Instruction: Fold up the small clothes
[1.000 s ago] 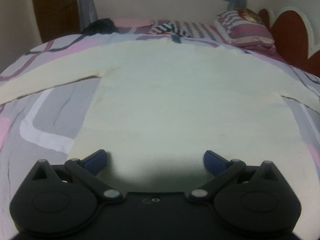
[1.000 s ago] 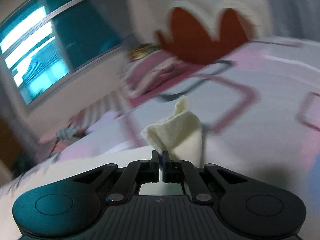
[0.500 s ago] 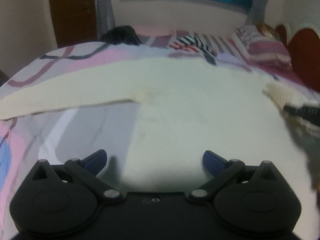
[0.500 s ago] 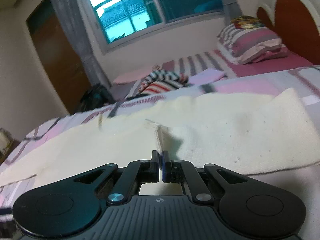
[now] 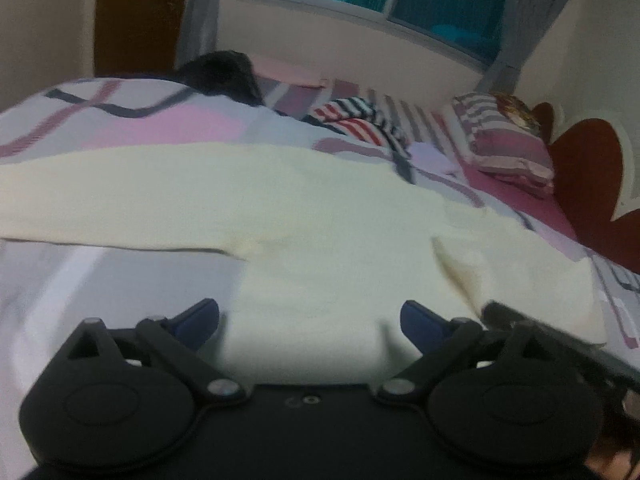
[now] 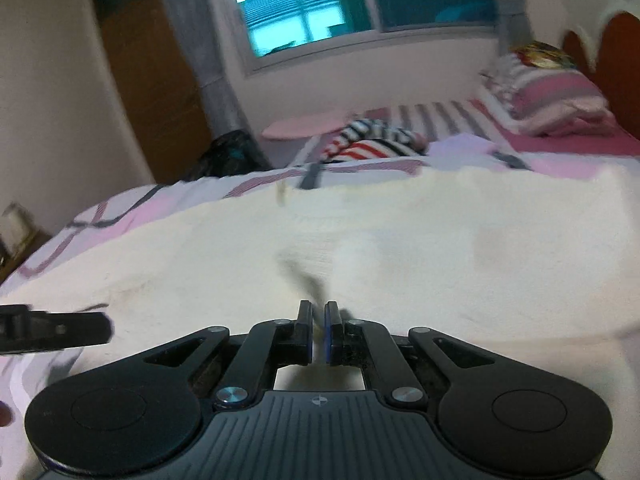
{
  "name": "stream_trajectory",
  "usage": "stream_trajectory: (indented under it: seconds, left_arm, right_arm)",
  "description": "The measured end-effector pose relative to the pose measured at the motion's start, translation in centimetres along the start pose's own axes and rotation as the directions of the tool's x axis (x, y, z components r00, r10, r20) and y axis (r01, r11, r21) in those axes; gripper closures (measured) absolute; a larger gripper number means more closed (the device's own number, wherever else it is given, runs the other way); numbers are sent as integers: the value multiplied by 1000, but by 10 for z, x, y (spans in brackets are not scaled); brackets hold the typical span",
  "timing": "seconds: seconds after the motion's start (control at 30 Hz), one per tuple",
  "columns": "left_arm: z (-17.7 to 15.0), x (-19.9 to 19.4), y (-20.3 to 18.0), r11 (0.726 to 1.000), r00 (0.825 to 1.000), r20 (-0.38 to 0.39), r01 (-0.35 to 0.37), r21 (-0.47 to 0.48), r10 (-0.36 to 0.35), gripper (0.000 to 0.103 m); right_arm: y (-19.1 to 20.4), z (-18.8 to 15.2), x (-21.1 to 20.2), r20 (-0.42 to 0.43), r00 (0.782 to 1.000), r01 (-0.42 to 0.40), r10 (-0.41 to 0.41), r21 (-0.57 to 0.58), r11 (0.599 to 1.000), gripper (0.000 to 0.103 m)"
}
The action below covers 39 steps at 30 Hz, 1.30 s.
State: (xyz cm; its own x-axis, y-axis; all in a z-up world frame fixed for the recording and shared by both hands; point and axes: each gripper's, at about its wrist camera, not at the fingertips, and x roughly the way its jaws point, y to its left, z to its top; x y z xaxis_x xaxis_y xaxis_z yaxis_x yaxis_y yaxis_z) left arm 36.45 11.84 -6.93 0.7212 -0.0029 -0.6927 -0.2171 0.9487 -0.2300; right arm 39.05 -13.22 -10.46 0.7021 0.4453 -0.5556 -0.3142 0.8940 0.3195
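A cream long-sleeved sweater (image 5: 320, 216) lies flat on the bed; it also fills the right wrist view (image 6: 360, 248). Its left sleeve (image 5: 100, 200) stretches out to the left. Its right sleeve (image 5: 520, 272) is folded over the body. My left gripper (image 5: 310, 318) is open and empty, low over the sweater's hem. My right gripper (image 6: 318, 330) is nearly shut, with the cream sleeve cloth between its fingers; its finger (image 5: 540, 328) shows at the right of the left wrist view. The left gripper's finger (image 6: 52, 330) shows at the left edge of the right wrist view.
The bed has a pink, grey and white patterned cover (image 5: 120, 120). A striped garment (image 5: 360, 120) and a dark bundle (image 5: 224, 76) lie at the far side. A striped pillow (image 5: 508, 140) and red headboard (image 5: 592, 184) are at right. A window (image 6: 340, 8) and wooden door (image 6: 148, 80) are behind.
My right gripper has carried the right sleeve leftward and lowered it across the sweater's body. My left gripper has shifted left, still open.
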Motion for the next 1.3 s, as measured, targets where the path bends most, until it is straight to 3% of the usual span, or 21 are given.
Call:
stream_trajectory:
  seconds: [0.03,0.1,0.23,0.33,0.43,0.5,0.57,0.67,0.87,1.07,1.3]
  left_arm:
    - [-2,4,-8,1000,1000,-1,24,4,-24,13]
    - [-3,15,-25,997,998,-14,66,25,-66,44]
    - [-5,42,-57,989,988,-61,142,49,-139,48]
    - [-3,55,-69,979,977,-71,204,24,-202,59]
    - [0,71,-72,970,966,-90,241,-40,-243,77]
    - [1,81,-71,958,954,-102,272,-86,-280,99]
    - [0,90,-70,954,951,-103,282,-104,-293,100]
    - [8,80,-67,956,957,-37,284,-81,-287,101]
    - [26,55,-26,981,982,58,182,-67,-179,101]
    - [32,46,11,988,991,67,124,-91,-118,101]
    - [29,50,16,987,992,49,119,-104,-115,101]
  right_arm:
    - [-6,-2,-5,7,1000,19,-19,15,1000,101]
    - [-23,-5,-17,17,998,64,-65,53,997,101]
    - [-60,-5,-38,29,989,140,-146,151,979,101]
    - [-84,1,-52,45,976,200,-214,205,958,101]
    - [-103,2,-61,39,971,220,-237,253,942,101]
    - [-111,1,-65,40,966,235,-254,266,935,101]
    - [-118,-2,-70,34,966,238,-258,282,929,101]
    - [-116,-2,-73,31,967,235,-254,280,931,101]
    - [-112,-1,-67,26,973,216,-230,261,941,101]
    - [-110,2,-60,18,973,217,-229,247,944,101]
    - [-110,5,-58,23,966,244,-257,243,939,101]
